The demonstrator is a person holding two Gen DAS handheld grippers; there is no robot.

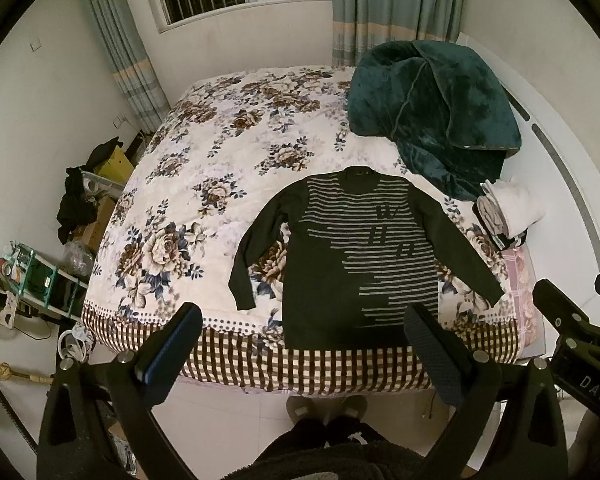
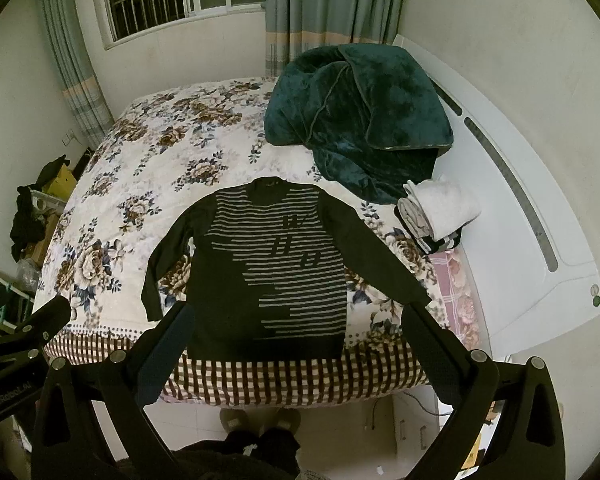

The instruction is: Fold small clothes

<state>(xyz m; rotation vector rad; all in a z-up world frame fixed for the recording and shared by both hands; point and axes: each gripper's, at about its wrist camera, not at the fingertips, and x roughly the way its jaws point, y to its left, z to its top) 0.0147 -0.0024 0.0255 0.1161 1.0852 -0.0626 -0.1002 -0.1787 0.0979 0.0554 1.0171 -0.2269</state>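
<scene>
A dark long-sleeved sweater (image 1: 340, 276) (image 2: 260, 280) with grey stripes lies flat and face up on the bed, hem toward me, both sleeves spread out to the sides. My left gripper (image 1: 304, 320) hangs open above the bed's near edge, over the hem, with nothing between its fingers. My right gripper (image 2: 296, 320) is open too, held above the same edge and empty. Neither touches the sweater.
The floral bedspread (image 1: 220, 152) covers the bed. A heaped teal blanket (image 1: 432, 108) (image 2: 360, 116) lies at the back right. A small stack of folded white and dark clothes (image 1: 508, 212) (image 2: 440, 212) sits by the white headboard (image 2: 520, 216). Clutter and boxes (image 1: 80, 208) fill the floor on the left. A person's slippered feet (image 1: 328, 408) stand by the bed.
</scene>
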